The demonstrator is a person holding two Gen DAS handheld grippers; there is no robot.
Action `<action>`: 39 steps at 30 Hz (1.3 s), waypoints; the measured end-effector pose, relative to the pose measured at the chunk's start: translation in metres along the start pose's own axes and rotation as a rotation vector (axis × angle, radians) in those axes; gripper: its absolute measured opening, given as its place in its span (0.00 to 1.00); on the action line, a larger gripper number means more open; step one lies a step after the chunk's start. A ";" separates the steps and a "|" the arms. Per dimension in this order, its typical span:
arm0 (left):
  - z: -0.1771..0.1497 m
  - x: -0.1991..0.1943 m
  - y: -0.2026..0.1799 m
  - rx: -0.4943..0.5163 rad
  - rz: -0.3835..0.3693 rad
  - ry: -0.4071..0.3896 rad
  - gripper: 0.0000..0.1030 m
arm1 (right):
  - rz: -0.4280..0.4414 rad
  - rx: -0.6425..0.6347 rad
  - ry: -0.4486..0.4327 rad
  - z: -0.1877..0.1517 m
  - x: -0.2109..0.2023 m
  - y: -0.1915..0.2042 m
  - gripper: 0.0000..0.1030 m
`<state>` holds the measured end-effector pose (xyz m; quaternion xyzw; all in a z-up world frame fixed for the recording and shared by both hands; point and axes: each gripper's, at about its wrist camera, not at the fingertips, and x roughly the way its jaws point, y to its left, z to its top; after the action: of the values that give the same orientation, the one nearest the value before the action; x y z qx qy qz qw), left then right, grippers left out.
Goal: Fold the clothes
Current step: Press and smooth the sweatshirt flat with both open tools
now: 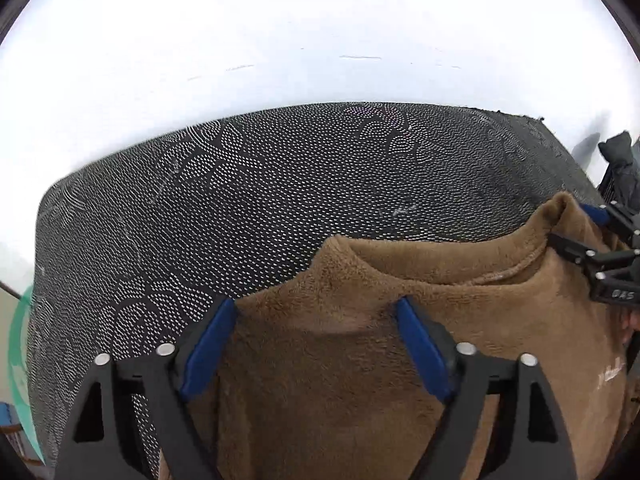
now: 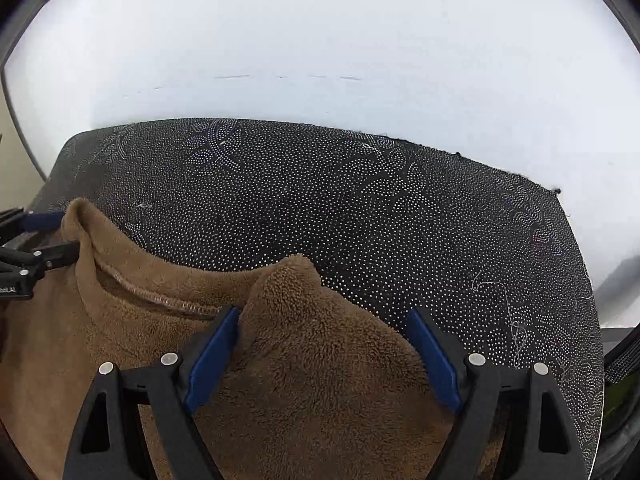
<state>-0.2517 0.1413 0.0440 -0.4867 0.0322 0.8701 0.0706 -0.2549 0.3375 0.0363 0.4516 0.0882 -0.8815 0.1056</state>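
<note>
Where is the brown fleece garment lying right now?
The brown fleece garment lies on the near part of the black dotted mat, between the open jaws in both wrist views; its collar edge faces the mat's far side.

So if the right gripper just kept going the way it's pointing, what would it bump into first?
Most likely the fuzzy brown garment. The right gripper is open, and the cloth's raised hump sits right between its fingers, ahead of the dotted black mat. How close the cloth already is, the picture cannot settle.
</note>
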 end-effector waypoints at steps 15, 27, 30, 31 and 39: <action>-0.074 -0.163 0.076 -0.083 -0.149 -0.080 0.96 | 0.096 -0.177 -0.189 -0.095 -0.167 0.080 0.84; -0.192 -0.200 0.132 -0.159 -0.206 -0.038 0.99 | 0.221 -0.344 -0.144 -0.211 -0.194 0.208 0.84; -0.204 -0.187 0.134 -0.184 -0.203 -0.011 0.99 | 0.146 -0.373 -0.130 -0.222 -0.185 0.220 0.84; -0.206 -0.183 0.134 -0.192 -0.191 -0.004 0.99 | 0.124 -0.374 -0.126 -0.223 -0.182 0.221 0.84; -0.196 -0.156 0.147 -0.184 -0.085 -0.017 0.57 | 0.144 -0.259 -0.106 -0.219 -0.176 0.202 0.84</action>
<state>-0.0287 -0.0425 0.0726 -0.4846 -0.0693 0.8697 0.0627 0.0691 0.2173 0.0410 0.3920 0.1631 -0.8756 0.2305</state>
